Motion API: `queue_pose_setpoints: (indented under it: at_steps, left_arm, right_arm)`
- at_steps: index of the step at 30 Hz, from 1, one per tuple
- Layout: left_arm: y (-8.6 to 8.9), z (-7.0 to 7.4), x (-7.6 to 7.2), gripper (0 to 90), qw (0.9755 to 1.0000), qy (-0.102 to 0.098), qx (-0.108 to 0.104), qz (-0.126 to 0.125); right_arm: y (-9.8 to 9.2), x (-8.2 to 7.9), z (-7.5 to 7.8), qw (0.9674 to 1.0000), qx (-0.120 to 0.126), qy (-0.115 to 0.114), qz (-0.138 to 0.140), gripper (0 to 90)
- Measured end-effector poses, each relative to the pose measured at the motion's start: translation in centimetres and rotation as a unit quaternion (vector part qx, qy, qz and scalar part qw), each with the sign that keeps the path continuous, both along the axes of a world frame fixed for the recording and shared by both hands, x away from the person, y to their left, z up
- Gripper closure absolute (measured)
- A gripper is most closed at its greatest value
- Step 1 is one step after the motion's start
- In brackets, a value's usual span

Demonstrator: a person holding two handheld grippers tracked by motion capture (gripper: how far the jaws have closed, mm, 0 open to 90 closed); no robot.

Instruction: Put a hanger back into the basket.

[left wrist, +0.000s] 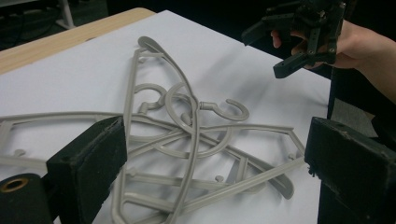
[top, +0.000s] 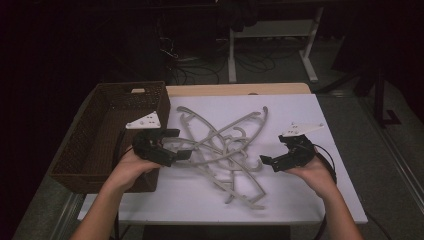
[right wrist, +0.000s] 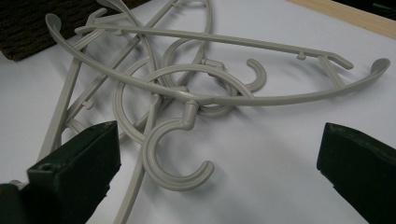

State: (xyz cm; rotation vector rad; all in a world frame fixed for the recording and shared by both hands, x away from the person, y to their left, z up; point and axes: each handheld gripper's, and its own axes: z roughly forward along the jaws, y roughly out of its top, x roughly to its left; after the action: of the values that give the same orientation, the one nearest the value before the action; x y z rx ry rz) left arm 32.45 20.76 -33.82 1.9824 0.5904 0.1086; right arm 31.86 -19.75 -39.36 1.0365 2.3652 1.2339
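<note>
Left tool (top: 176, 143) from the high view: jaws apart, poised at the left edge of the grey plastic hangers (top: 225, 150), gripping nothing; whether a jaw tip brushes the nearest bar I can't tell. Right tool (top: 267, 161) sits just off the pile's right side, jaws also wide, empty. Hangers lie tangled mid-tabletop (top: 320, 200) on the white sheet, hooks interlocked, so likely both tools flank the heap to pull one free. Wicker basket (top: 85, 150) stands at the left, touching the tabletop edge, probably the drop spot.

Left gripper view: own jaws spread wide, low over the hangers (left wrist: 187, 140), nothing between the pads. Right tool (left wrist: 299, 46) hovers beyond, held by a hand (left wrist: 359, 44), open.

Right gripper view: jaws spread, a hanger hook (right wrist: 175, 158) lies between them on the sheet, not pinched. Looks like the nearest pick.
</note>
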Motion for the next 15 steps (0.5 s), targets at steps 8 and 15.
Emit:
queue_pose_setpoints:
  at_steps: [8, 15]
  left_arm:
    - [-2.0, -1.0, 0.7, 14.4, 0.9999, 0.01, 0.01, 0.004]
    - [-3.8, -2.0, 1.5, 28.1, 0.9993, 0.013, 0.028, 0.019]
  right_arm:
    - [-0.2, -0.3, -1.1, 1.0, -0.004, 0.005, 0.002, 0.0]
    - [-0.2, -0.6, -1.5, 0.9999, -0.004, 0.007, 0.007, 0.0]
